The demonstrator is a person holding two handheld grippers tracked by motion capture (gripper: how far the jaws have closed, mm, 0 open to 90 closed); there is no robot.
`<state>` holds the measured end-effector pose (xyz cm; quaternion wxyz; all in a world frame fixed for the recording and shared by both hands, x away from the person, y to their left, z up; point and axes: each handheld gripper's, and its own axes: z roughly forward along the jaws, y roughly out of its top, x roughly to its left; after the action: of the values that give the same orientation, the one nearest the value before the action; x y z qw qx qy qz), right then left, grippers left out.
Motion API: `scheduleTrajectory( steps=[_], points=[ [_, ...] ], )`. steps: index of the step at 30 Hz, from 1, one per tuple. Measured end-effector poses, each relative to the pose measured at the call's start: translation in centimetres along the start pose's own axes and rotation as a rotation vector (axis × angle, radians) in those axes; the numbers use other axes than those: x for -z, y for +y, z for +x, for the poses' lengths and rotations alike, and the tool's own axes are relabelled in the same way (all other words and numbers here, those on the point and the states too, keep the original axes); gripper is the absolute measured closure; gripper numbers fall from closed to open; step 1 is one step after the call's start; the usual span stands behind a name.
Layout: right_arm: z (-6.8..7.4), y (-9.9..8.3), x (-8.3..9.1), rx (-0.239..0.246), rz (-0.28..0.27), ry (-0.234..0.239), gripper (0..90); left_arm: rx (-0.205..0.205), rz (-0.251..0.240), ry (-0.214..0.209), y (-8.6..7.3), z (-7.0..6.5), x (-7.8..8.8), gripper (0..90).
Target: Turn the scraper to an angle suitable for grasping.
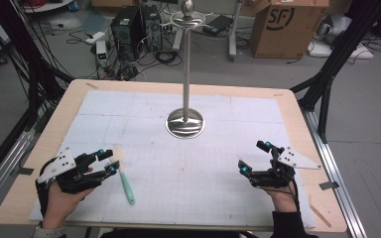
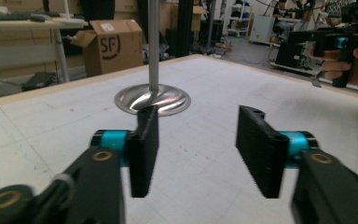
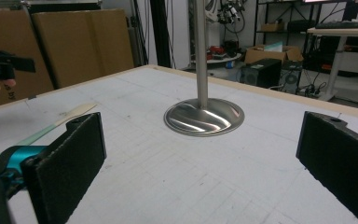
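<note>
The left tool (image 1: pixel 108 161) is hovering, jaws apart and empty, beside the spatula (image 1: pixel 125 182) at lower left; it should be straddling the handle squarely before closing; the right tool (image 1: pixel 254 158) is waiting wide open.

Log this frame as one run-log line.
left gripper: open, empty, beside spatula | right gripper: open, empty | spatula: flat on mat, untouched | metal stand: upright, mid-table
</note>
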<state>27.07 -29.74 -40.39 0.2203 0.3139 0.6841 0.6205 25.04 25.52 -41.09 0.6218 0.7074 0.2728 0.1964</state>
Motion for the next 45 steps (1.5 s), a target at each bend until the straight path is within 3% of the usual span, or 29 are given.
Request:
scheduleTrajectory(
  steps=[5,11,18,29,45],
  points=[
    [-0.1,0.0,0.0,0.000,0.000,-0.003,0.3,0.039,0.055,-0.006,-0.4,0.3,-0.1,71.9],
    [0.0,-0.1,-0.2,0.005,0.010,-0.001,0.3,0.026,0.127,0.004,-0.9,0.3,-0.3,89.2],
    [-0.3,-0.2,-0.4,-0.010,0.024,0.000,0.3,0.047,0.188,-0.004,-1.4,0.1,-0.6,89.6],
    [-0.6,-0.1,-0.9,-0.008,0.009,0.013,0.3,0.065,0.359,0.013,-3.1,0.4,-1.0,89.7],
    [-0.6,-0.1,-0.9,-0.008,0.016,0.012,0.3,0.076,0.480,-0.012,-3.8,0.0,-2.0,89.7]
  ],
)
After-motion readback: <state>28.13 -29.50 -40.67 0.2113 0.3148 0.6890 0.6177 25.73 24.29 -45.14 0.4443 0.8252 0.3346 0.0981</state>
